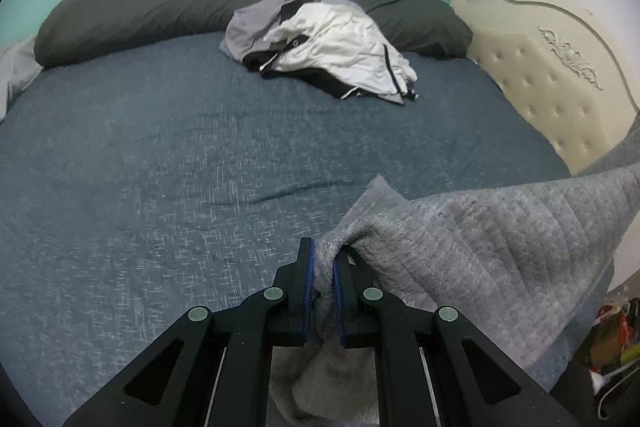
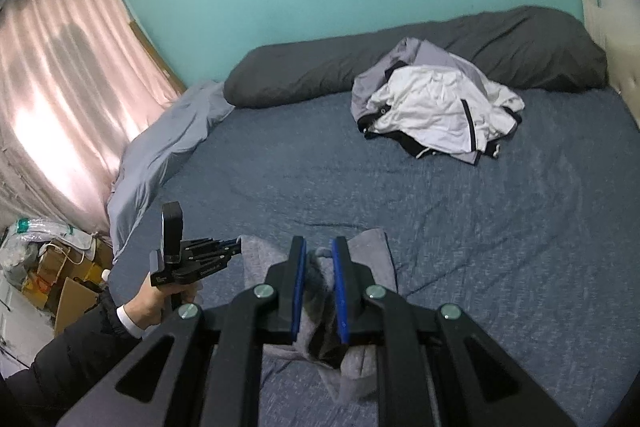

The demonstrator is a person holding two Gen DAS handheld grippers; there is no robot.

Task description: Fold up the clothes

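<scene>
1. Left hand-held gripper [image 1: 323, 267] – pads pinching a bunched edge of the grey garment [image 1: 480, 239]; the cloth runs off to the right, lifted above the bed [image 1: 160, 147].
2. Right hand-held gripper [image 2: 319, 259] – pinching another part of the same garment, which droops between and below its fingers at the near edge of the bed.
3. Progress, as judged: early. The garment is held at two points, not yet laid flat; no fold visible.
4. Left to do: spread, fold, then the heap [image 1: 324, 43] of white, grey and black clothes, far right by the dark pillow [image 1: 132, 15], untouched.
5. Surroundings: headboard [image 1: 552, 75] right, curtain [image 2: 60, 87] and boxes [image 2: 60, 267] left.
6. Middle of the bed is free; nothing blocks the lay-down.
</scene>
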